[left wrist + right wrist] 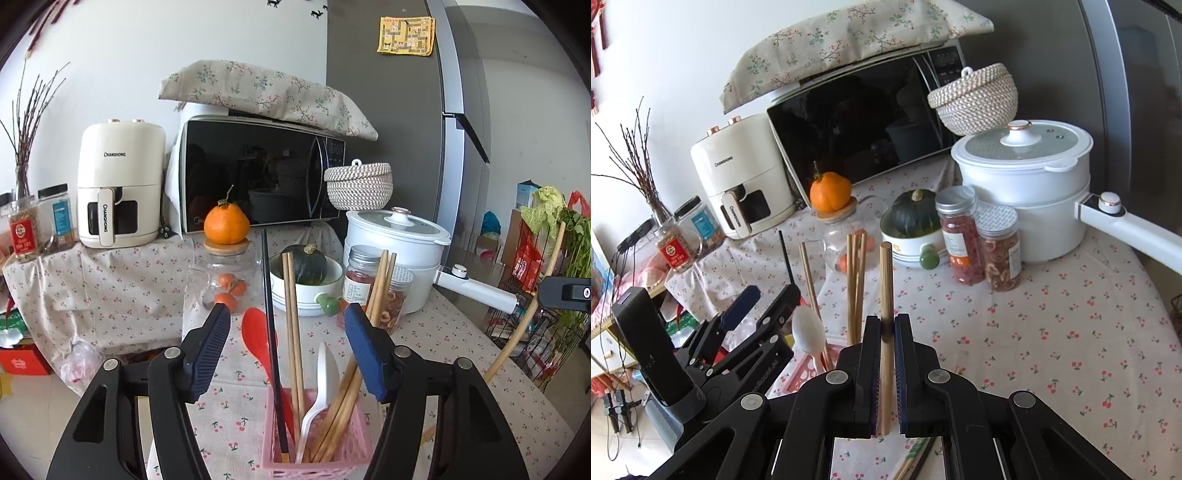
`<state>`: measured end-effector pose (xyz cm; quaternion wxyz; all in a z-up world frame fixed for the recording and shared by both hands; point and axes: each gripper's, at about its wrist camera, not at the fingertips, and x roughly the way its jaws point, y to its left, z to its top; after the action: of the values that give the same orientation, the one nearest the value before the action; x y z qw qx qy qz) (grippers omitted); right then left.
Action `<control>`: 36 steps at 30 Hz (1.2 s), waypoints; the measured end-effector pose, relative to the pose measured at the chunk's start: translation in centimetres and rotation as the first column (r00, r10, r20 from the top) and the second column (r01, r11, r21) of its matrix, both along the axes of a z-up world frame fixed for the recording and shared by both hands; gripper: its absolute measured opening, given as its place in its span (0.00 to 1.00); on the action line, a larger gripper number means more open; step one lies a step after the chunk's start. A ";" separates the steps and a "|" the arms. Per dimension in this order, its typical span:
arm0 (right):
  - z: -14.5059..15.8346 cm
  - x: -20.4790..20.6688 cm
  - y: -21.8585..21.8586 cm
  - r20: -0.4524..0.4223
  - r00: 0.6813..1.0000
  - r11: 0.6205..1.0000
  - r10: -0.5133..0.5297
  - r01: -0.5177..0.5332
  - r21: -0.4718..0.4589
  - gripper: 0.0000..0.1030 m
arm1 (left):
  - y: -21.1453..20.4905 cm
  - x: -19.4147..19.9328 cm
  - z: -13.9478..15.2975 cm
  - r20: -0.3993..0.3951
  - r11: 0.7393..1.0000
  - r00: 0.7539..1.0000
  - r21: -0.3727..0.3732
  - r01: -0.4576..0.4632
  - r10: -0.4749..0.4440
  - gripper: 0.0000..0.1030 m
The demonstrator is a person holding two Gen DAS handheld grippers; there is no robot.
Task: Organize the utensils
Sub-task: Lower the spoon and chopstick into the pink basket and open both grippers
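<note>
A pink slotted utensil basket (343,448) stands on the tablecloth between my left gripper's (288,317) open fingers. It holds several wooden chopsticks (293,332), a black chopstick (271,325), a white plastic spoon (321,384) and a red spoon (258,336). My right gripper (887,328) is shut on a wooden stick (886,280) held upright to the right of the basket (805,373). The same stick shows as a long rod (524,317) in the left wrist view. The left gripper (764,299) shows open in the right wrist view.
A white bowl with a dark green squash (306,264), two spice jars (979,236), a white electric pot (1027,177), a glass jar with an orange on its lid (227,258), a microwave (258,173) and an air fryer (120,184) stand behind. More chopsticks (916,454) lie on the cloth under my right gripper.
</note>
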<state>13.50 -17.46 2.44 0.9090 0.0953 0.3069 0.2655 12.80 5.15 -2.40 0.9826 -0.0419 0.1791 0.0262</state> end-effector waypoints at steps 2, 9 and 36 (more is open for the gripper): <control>0.5 -0.4 -0.2 0.007 1.000 1.000 -0.007 0.007 0.005 0.05 | 0.2 -1.0 0.6 -0.027 1.000 0.999 -0.007 0.018 -0.018 0.70; 2.4 -2.0 -0.9 0.035 0.999 0.999 -0.027 0.026 0.040 0.05 | 1.8 -3.2 2.5 -0.240 0.992 0.967 -0.106 0.064 -0.088 0.83; 1.4 0.0 8.0 0.086 0.996 0.998 -0.036 0.040 -0.042 0.05 | 8.6 -7.2 -1.4 -0.477 0.959 0.865 -0.284 0.014 -0.154 0.86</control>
<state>13.51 -9.42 3.84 0.9280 0.0698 0.2718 0.2452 5.64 13.73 -3.83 0.8889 -0.1601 0.4279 -0.0321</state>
